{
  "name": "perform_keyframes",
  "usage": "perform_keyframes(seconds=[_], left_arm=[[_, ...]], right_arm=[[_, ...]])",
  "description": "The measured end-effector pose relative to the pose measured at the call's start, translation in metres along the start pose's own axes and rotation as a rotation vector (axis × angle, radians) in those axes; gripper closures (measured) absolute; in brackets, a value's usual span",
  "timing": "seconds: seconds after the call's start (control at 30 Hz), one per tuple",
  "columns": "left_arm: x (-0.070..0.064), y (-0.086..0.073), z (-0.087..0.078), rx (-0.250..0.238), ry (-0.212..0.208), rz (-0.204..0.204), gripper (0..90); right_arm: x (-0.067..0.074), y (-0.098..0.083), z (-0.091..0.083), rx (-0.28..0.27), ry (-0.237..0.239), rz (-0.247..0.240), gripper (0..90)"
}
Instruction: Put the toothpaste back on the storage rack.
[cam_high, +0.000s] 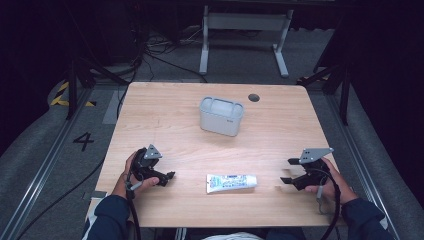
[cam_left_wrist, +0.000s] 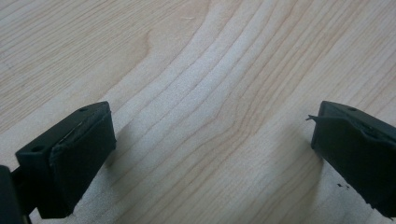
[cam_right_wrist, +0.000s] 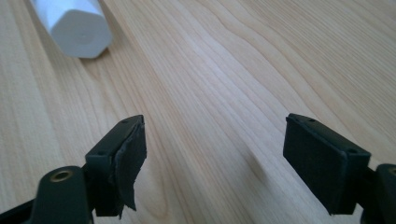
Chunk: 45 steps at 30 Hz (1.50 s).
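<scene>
A toothpaste tube (cam_high: 231, 182) lay between two empty, wide-open grippers, left gripper (cam_high: 167, 177) and right gripper (cam_high: 289, 171). A grey bin (cam_high: 221, 116) stood beyond, likely its destination.

One wooden table (cam_high: 165, 105) stands in the high view, with one dark round hole (cam_high: 254, 97) near its far edge. On it sit one grey container (cam_high: 221, 116) and one white toothpaste tube (cam_high: 231, 182), the tube's one white cap (cam_right_wrist: 77, 25) showing in the right gripper view. There are two grippers, the left gripper (cam_high: 169, 177) and the right gripper (cam_high: 290, 171), each with two black jaws standing apart, four jaws in all. Each is held by one hand, two hands counted: the left hand (cam_high: 134, 175) and the right hand (cam_high: 330, 180). One grey three-cornered plate (cam_high: 151, 152) tops the left gripper and one more the right, two plates. Beyond the table stands one white frame (cam_high: 245, 35), and one painted numeral (cam_high: 83, 141) marks the floor.
</scene>
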<state>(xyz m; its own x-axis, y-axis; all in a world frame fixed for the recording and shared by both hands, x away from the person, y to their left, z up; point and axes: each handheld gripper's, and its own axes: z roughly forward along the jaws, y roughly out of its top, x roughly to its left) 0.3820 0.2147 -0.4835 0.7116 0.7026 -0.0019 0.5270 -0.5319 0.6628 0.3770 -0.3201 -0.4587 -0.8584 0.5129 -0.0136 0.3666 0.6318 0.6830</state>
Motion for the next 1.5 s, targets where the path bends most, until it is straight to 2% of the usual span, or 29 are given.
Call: perform_keyframes(seconds=[0.1,0.2,0.27,0.37,0.6,0.87,1.03,1.23,1.5], left_arm=[[0.0,-0.001,-0.001,0.006,-0.002,-0.014,0.2],[0.001,-0.001,-0.002,0.005,0.004,-0.001,0.2],[0.0,-0.002,-0.002,0.001,0.0,-0.017,0.2],[0.0,-0.002,-0.001,-0.002,-0.001,-0.016,0.2],[0.0,-0.003,-0.003,0.003,0.006,-0.013,0.2],[0.001,-0.003,-0.003,0.004,0.004,-0.011,0.1],[0.0,-0.004,-0.003,-0.001,0.006,-0.013,0.2],[0.0,-0.004,-0.004,-0.001,0.006,-0.015,0.2],[0.0,-0.004,-0.004,0.0,0.006,-0.016,0.2]], right_arm=[[0.004,0.008,0.001,-0.009,0.018,-0.024,21.9],[0.007,0.013,0.001,-0.016,0.028,-0.041,21.8],[0.011,0.018,0.002,-0.023,0.039,-0.054,21.9],[0.016,0.022,0.005,-0.009,0.034,-0.076,22.2],[0.026,0.036,0.009,-0.001,0.086,-0.121,22.0],[0.042,0.062,0.029,0.043,0.145,-0.222,23.1],[0.053,0.084,0.04,0.044,0.164,-0.28,24.7],[0.063,0.1,0.053,0.056,0.206,-0.319,25.0],[0.073,0.115,0.067,0.077,0.232,-0.357,26.3]])
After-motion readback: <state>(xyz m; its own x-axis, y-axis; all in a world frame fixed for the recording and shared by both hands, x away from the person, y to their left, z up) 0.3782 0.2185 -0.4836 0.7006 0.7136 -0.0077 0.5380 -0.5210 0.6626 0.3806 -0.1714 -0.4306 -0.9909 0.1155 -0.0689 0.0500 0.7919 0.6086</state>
